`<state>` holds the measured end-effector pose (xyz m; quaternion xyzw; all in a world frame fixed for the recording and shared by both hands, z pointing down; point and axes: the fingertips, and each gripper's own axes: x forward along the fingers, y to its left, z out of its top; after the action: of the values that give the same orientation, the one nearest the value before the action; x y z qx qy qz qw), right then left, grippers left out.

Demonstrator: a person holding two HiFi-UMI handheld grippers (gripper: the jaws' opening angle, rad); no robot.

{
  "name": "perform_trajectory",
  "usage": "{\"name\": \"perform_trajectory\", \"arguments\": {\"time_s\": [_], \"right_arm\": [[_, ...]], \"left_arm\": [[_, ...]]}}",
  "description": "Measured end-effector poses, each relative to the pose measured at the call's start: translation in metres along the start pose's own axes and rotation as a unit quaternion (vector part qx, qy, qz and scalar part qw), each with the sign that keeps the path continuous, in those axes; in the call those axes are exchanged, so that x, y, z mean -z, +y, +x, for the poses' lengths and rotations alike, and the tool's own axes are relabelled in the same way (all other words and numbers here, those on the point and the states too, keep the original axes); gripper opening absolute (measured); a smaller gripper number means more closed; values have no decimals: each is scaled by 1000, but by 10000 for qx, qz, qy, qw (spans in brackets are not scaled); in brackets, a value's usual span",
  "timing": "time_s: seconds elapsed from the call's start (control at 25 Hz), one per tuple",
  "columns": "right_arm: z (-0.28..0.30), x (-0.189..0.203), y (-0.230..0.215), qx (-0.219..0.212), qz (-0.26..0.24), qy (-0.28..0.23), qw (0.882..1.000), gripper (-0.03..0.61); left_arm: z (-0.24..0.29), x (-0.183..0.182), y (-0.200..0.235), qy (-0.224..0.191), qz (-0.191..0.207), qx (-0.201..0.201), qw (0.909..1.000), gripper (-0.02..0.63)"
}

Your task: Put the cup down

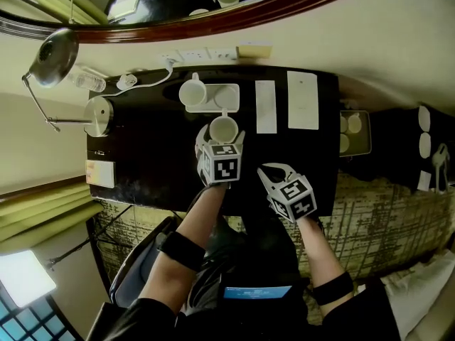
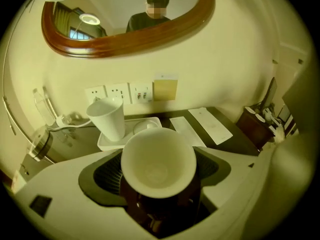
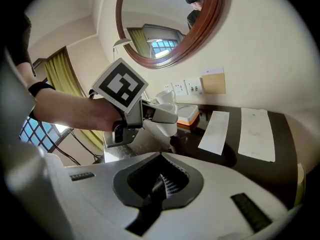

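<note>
Head view is looking steeply down on the worktop (image 1: 142,155); left gripper view and right gripper view are looking low and close along it toward the wall (image 2: 225,59), all sharing the mirror (image 2: 120,14).

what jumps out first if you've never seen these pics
The white cup gripped in the left tool, over the dark table just short of a white tray bearing another cup. Then the wood-framed mirror on the wall above, and the right tool, shut and empty, nearer the person.
</note>
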<state>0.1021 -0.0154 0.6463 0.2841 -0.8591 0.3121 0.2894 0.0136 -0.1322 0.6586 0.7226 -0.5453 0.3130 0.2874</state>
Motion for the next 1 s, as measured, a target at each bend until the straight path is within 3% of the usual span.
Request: {"name": "perform_trajectory", "arguments": {"time_s": [0.48, 1.0], "right_arm": [[16, -33, 1, -72, -309, 30, 9995, 8], [14, -29, 2, -112, -162, 152, 9997, 8]], "left_arm": [[26, -83, 8, -345, 170, 46, 9992, 417], [49, -103, 16, -378, 147, -120, 9991, 417]]}}
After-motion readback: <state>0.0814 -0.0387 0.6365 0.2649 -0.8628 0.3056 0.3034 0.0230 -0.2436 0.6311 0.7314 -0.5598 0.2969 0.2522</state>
